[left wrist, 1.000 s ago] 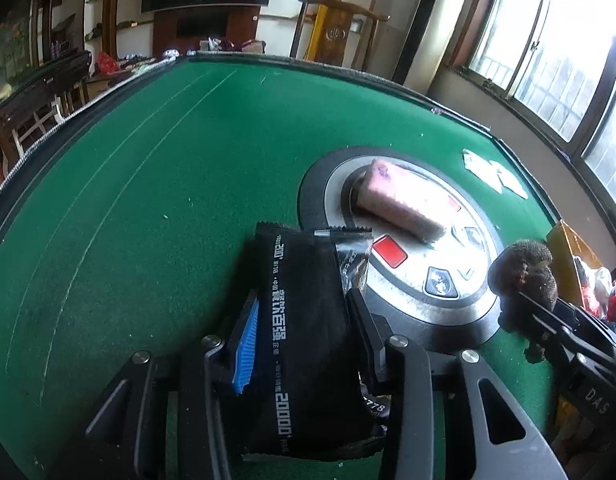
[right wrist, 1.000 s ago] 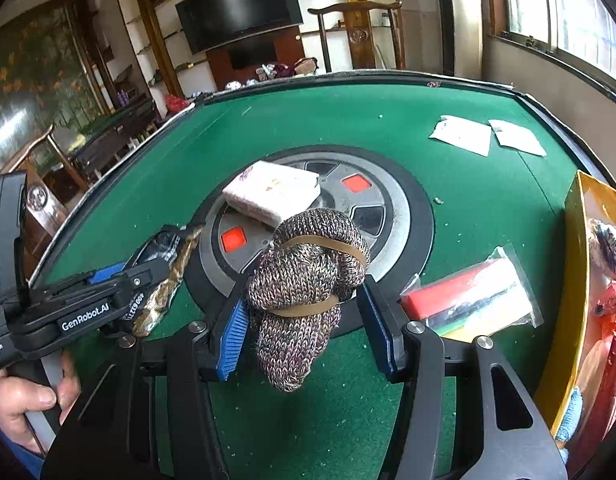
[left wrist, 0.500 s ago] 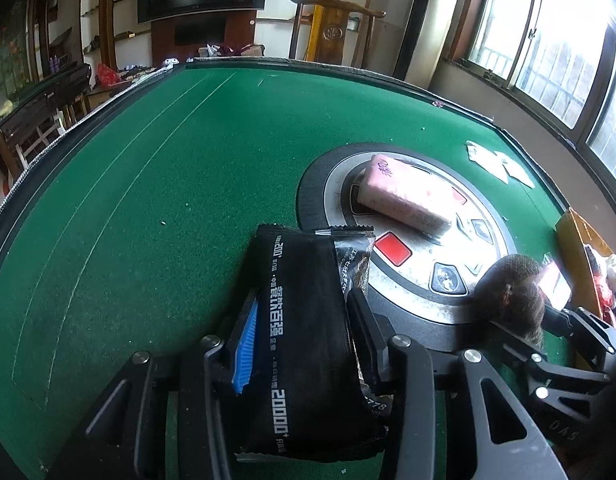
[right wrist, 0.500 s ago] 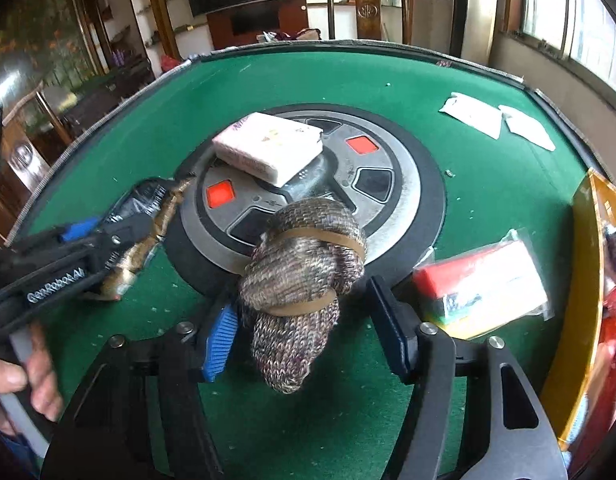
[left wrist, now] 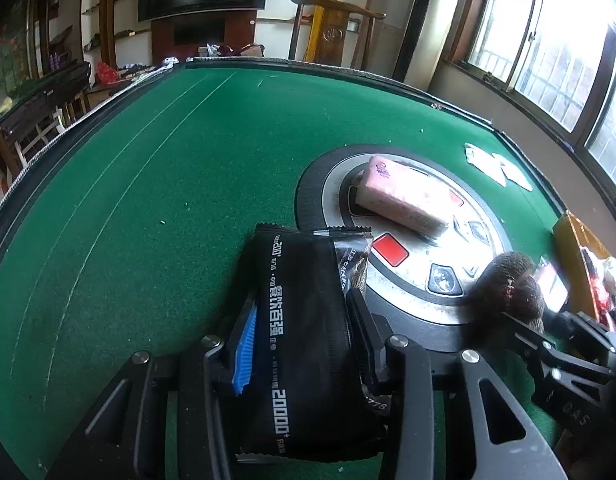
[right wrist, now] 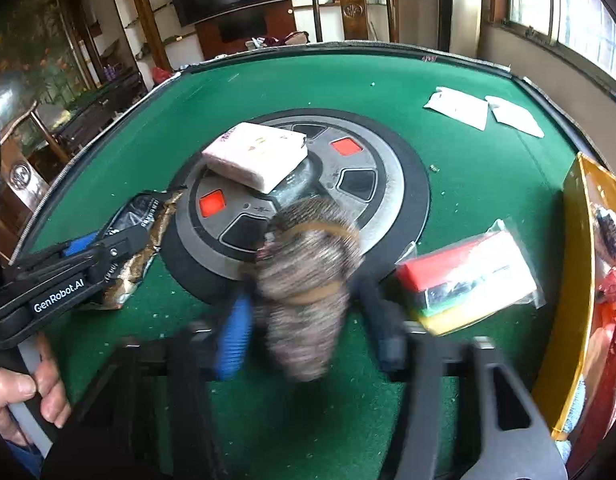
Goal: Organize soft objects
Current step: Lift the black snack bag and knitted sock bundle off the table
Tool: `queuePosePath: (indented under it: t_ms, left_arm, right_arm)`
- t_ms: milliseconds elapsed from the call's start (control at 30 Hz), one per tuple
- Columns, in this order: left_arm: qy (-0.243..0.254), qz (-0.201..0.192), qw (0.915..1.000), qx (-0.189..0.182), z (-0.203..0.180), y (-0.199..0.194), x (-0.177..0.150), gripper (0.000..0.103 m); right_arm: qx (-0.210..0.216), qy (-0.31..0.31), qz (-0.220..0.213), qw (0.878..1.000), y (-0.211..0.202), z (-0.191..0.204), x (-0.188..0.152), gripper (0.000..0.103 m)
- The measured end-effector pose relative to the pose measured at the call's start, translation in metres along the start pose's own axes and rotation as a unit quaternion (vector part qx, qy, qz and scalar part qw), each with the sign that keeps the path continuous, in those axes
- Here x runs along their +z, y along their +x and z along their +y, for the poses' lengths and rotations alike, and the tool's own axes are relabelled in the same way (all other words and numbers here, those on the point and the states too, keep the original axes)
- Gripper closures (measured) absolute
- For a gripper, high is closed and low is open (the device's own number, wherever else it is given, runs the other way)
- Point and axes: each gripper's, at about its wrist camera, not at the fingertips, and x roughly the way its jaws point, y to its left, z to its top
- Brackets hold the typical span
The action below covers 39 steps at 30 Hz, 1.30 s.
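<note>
Pickup step: we clamp black packet (left wrist: pixel 308 320) in left hand-held gripper (left wrist: pixel 297 320); right hand-held gripper (right wrist: pixel 303 300) closing on knitted bundle (right wrist: pixel 308 280); next, carry to yellow box (right wrist: pixel 576 280).

green felt worktop (right wrist: pixel 388 92), round control panel (right wrist: pixel 392 184) at its centre; two white papers (right wrist: pixel 460 110) near the far right edge, sponge pack (right wrist: pixel 472 276) and yellow box (right wrist: pixel 580 280) at the right edge.
</note>
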Motion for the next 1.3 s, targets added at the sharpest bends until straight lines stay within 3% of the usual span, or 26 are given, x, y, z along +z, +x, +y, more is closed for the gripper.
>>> queuePosePath:
  t_ms: [800, 1300]
  left_arm:
    - [0.013, -0.035, 0.9987, -0.034, -0.012, -0.019, -0.002, 0.063]
    - [0.014, -0.035, 0.9985, -0.039, -0.016, -0.019, -0.004, 0.063]
  right_arm:
    - [0.021, 0.015, -0.047, 0.999, -0.027, 0.000, 0.002, 0.061]
    - [0.028, 0.025, -0.066, 0.997, -0.039, -0.008, 0.003, 0.063]
